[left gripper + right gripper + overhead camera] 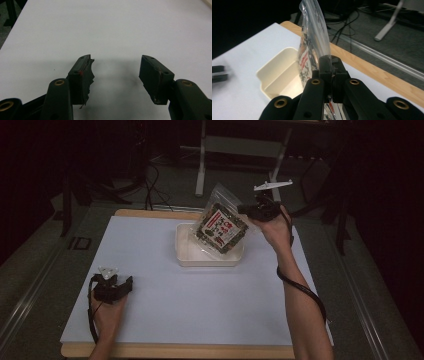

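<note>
High view: a white worktop (150,310) with a wooden edge, and a dark room behind it.
Right claw (246,210): it is up in the air past the far right of the tub, and its two sides are pressed together on the edge of a bag.
Bag (221,226): clear plastic with a dark, red and white picture on it. It hangs tilted, with its low corner down in the tub.
Tub (186,256): white and shallow, sitting on the far middle of the worktop.
Left claw (129,284): low at the near left, well apart from the tub.
Left gripper view: the left claw (116,68) is spread wide over bare white worktop (112,30), with nothing in it.
Right gripper view: the right claw (330,65) pinches the bag (313,47), and the tub (270,75) is just beside it.
</note>
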Demonstrator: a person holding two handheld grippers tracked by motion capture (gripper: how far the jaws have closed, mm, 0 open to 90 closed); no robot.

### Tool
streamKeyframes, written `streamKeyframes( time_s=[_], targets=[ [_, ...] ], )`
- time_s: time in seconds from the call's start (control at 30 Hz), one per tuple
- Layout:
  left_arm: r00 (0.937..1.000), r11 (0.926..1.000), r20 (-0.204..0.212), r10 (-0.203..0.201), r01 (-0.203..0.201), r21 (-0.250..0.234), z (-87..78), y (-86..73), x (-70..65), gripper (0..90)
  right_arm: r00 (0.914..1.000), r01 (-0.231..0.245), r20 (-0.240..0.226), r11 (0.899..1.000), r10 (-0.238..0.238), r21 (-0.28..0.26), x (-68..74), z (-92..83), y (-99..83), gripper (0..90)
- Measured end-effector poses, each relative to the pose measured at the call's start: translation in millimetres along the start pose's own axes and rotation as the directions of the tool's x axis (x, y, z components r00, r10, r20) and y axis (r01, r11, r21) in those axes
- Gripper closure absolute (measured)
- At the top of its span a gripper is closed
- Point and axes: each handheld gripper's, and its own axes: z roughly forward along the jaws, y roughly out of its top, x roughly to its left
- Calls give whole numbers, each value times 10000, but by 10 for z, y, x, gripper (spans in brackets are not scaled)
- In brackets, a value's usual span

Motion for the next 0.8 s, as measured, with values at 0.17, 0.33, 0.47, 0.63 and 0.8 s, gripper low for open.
streamKeyframes(
  time_s=[0.17, 0.33, 0.47, 0.63, 0.8],
  targets=[
    [10000, 10000, 0, 39, -39, 31, 1, 0, 0, 435, 9985, 221, 504, 9998, -219, -26, 36, 39, -8, 890],
    [10000, 10000, -12, 51, -51, 46, 1, 1, -1, 435, 9928, 611, 1025, 9981, -619, 111, 79, 76, 1, 883],
    [10000, 10000, -17, 10, -10, 39, 1, 1, 3, 435, 9787, 980, 1794, 9950, -998, 189, 110, 153, -7, 867],
    [10000, 10000, -3, -27, 27, 30, 3, 2, 5, 435, 9689, 1021, 2222, 9939, -1087, 410, 94, 219, -19, 841],
    [10000, 10000, 5, -31, 31, 40, 2, 2, 5, 435, 9657, 921, 2380, 9939, -1040, 604, 84, 251, -16, 800]
  ],
)
